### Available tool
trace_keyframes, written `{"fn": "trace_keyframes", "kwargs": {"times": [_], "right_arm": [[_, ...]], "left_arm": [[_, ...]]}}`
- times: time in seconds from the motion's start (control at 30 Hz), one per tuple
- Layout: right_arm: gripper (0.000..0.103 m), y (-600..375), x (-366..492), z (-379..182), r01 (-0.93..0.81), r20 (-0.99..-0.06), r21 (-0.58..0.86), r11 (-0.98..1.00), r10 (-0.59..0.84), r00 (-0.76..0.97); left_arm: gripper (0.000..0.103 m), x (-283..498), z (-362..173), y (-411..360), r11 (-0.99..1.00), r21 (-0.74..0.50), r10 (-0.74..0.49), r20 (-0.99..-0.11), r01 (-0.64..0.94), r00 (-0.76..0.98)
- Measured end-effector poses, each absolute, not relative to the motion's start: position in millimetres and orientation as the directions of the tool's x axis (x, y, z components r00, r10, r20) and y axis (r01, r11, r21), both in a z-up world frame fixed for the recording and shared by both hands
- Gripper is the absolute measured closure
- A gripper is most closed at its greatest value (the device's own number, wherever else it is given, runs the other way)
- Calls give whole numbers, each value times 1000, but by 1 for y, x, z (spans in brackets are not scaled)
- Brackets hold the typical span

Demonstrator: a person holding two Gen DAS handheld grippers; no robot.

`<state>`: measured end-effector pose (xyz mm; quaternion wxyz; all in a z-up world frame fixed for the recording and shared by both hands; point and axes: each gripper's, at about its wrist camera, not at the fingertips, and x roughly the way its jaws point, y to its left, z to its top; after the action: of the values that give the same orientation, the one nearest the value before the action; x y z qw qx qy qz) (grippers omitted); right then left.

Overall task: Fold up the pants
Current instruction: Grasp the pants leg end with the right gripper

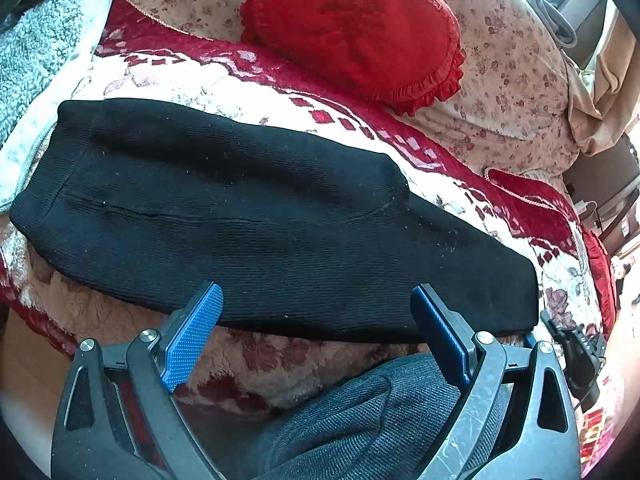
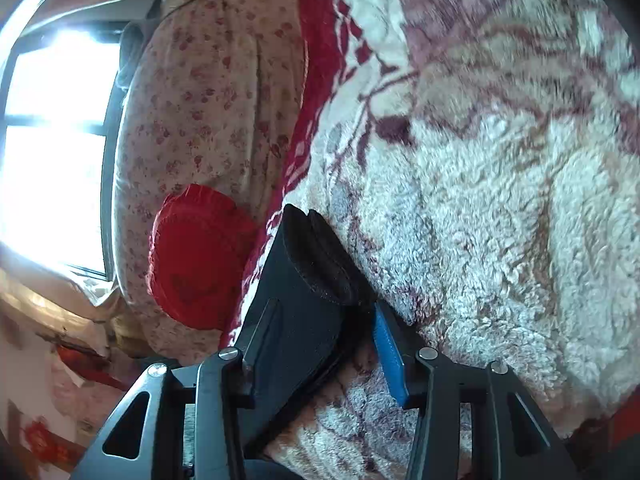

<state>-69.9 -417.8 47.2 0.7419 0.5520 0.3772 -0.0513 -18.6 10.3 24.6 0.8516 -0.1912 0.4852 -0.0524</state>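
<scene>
Both grippers are kept low at the near edge of the black knit pants point(image 1: 256, 216), which are laid flat along the fleece blanket point(image 1: 168, 80), apparently for the next fold. The left gripper point(image 1: 316, 300) is held wide open and empty, angled downward. The right gripper point(image 2: 320, 320), rolled sideways, is half open around a pants end, with no pad seen pressing; the red cushion point(image 1: 356, 28) lies beyond.

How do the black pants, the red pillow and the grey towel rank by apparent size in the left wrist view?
1. black pants
2. red pillow
3. grey towel, though it's cut off at the edge.
</scene>
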Motion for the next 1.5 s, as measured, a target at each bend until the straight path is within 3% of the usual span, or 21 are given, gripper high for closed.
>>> {"fn": "trace_keyframes", "kwargs": {"times": [0.03, 0.1, 0.53, 0.7, 0.83, 1.5], "right_arm": [[71, -415, -69, 48, 505, -638, 762, 406, 337, 692], [75, -409, -65, 46, 527, -676, 730, 436, 343, 652], [79, -415, -78, 39, 532, -648, 755, 383, 309, 696], [91, -418, -79, 40, 529, -642, 760, 378, 310, 701], [91, -415, -76, 39, 535, -655, 749, 391, 312, 688], [94, -404, -66, 49, 526, -695, 696, 490, 272, 666]], "left_arm": [[8, -19, 25, 10, 922, -376, -275, -807, -96, 522], [8, -18, 25, 11, 922, -376, -275, -808, -96, 521], [8, -18, 29, 7, 928, -368, -284, -807, -64, 518], [8, -14, 38, 4, 957, -285, -218, -825, -51, 521], [8, -12, 37, 10, 980, -191, -128, -829, -62, 545], [8, -12, 21, 11, 983, -139, -63, -865, -117, 497]]}}
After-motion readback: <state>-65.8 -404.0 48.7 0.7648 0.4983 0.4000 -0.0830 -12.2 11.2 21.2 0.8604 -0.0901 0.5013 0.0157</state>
